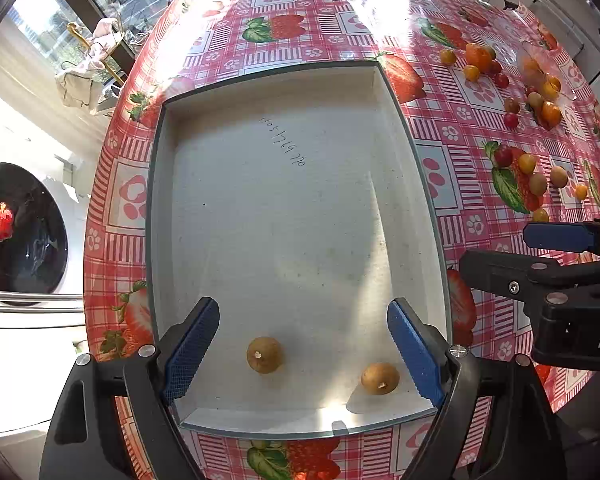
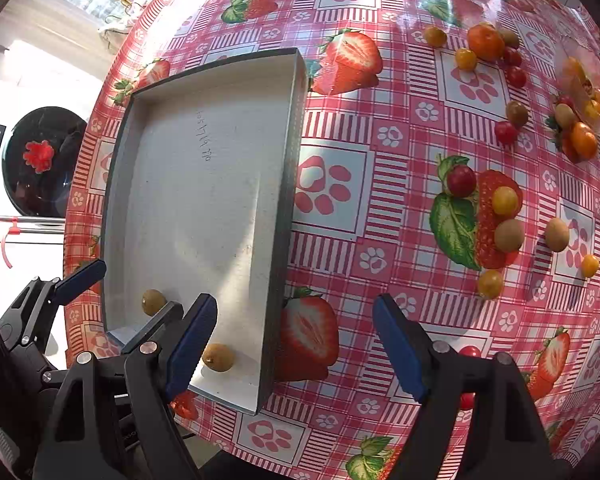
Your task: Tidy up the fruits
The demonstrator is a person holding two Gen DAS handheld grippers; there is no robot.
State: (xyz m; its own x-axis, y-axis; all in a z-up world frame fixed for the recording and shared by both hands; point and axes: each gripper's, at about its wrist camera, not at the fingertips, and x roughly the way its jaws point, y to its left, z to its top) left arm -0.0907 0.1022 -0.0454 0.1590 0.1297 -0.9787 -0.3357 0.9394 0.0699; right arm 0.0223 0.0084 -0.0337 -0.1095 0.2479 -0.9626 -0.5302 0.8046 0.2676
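Observation:
A shallow white tray (image 1: pixel 284 80) sits on the strawberry tablecloth and holds two brown round fruits (image 1: pixel 264 354) (image 1: pixel 380 378) near its front edge. My left gripper (image 1: pixel 304 344) is open and empty, hovering over the tray's front part, above the fruits. In the right wrist view the tray (image 2: pixel 288 168) lies at left with the same two fruits (image 2: pixel 153 301) (image 2: pixel 218 357). My right gripper (image 2: pixel 294 340) is open and empty, just right of the tray's front corner. Loose small fruits lie on the cloth at right: red (image 2: pixel 461 180), yellow (image 2: pixel 505 200), brown (image 2: pixel 509 234).
More small tomatoes and an orange fruit (image 2: pixel 485 42) are scattered at the far right of the table, some beside a clear plastic bag (image 2: pixel 576 76). A red tomato (image 2: pixel 470 352) lies behind my right finger. The table edge runs along the left; a washing machine (image 1: pixel 20 236) stands beyond.

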